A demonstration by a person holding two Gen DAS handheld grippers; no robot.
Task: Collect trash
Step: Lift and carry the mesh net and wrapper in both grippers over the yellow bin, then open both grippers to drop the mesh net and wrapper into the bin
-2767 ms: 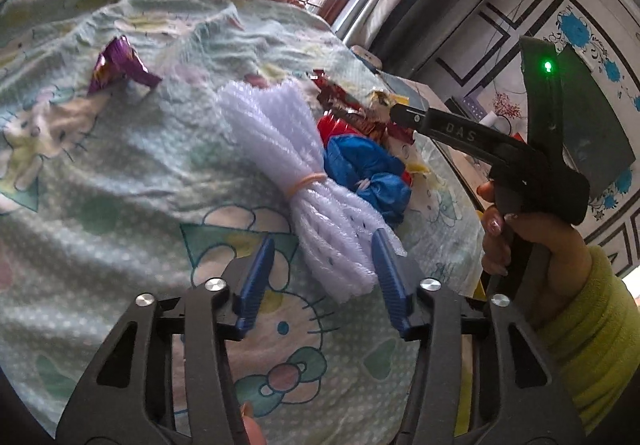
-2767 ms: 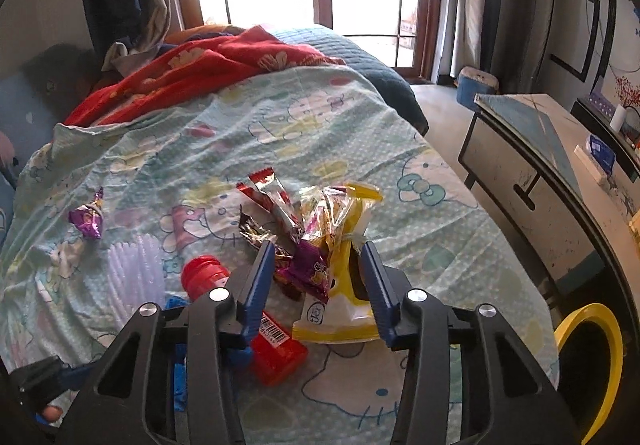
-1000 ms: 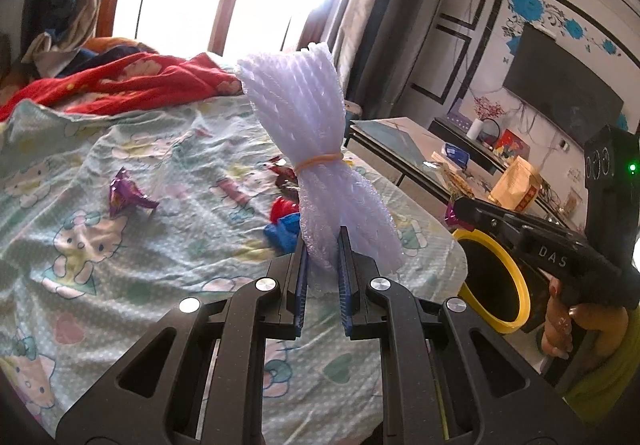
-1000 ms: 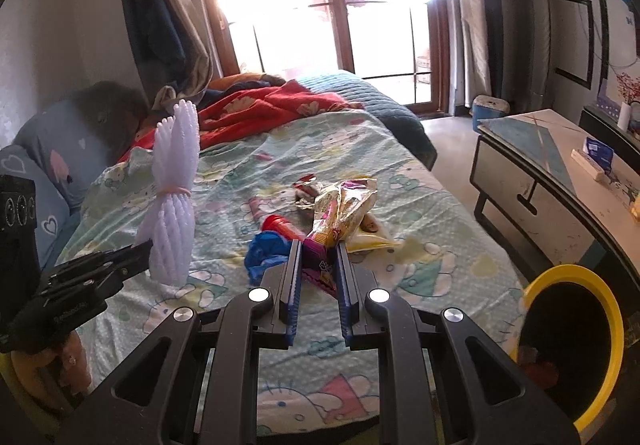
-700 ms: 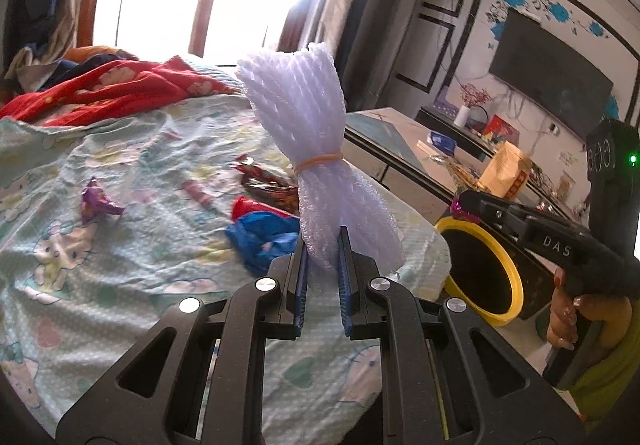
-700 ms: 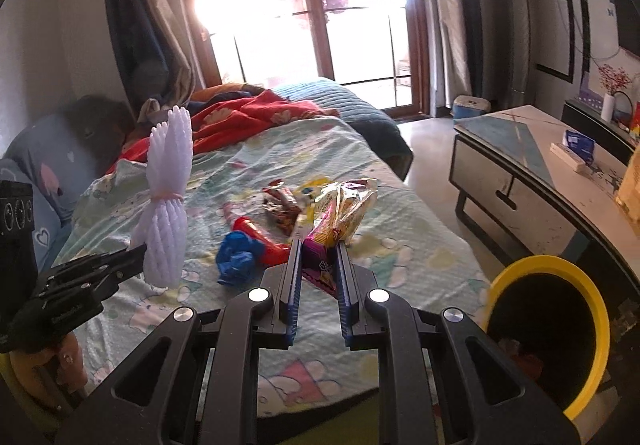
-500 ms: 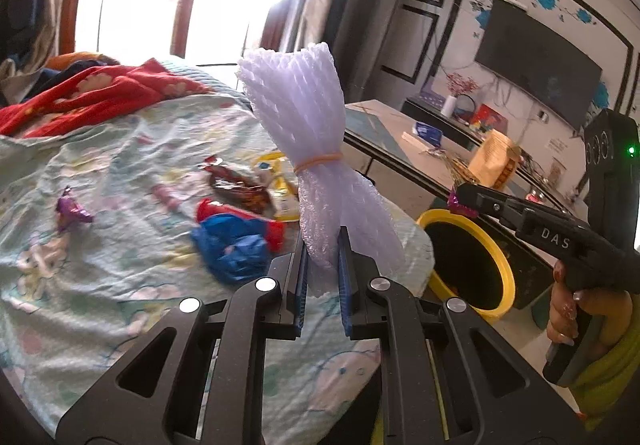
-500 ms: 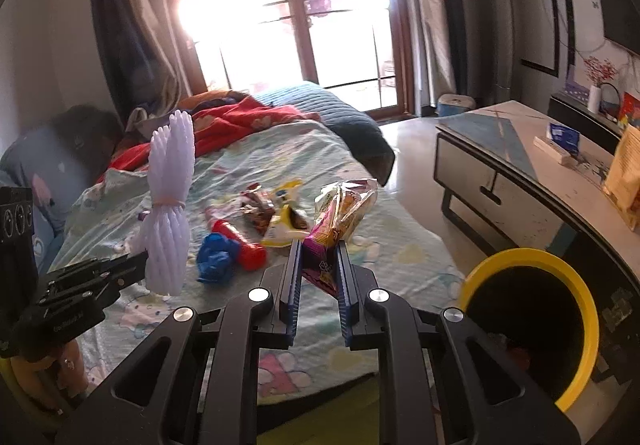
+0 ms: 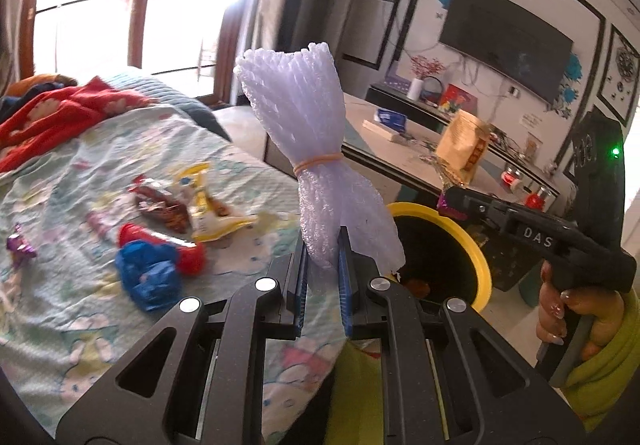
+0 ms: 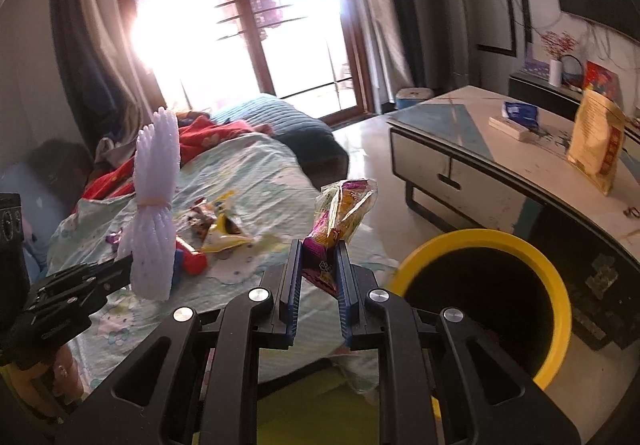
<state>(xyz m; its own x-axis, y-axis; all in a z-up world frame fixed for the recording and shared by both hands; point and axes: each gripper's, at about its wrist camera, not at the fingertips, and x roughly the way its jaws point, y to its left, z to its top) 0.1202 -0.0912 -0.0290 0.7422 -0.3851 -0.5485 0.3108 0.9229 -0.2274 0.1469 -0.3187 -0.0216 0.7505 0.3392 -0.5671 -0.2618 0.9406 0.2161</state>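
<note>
Foam netting bundle clamped in left hand-held gripper — snack wrapper in right hand-held gripper.

The left gripper is showing black plastic arms with triangular cut-outs, round silver screws and blue ribbed pads. The right gripper is wearing the same build. Seen from the left wrist camera, its black pistol-shaped body is carrying white "DAS" lettering and a green light is glowing on its upright block. The hand is wearing a yellow-green sleeve and pale polished nails.
</note>
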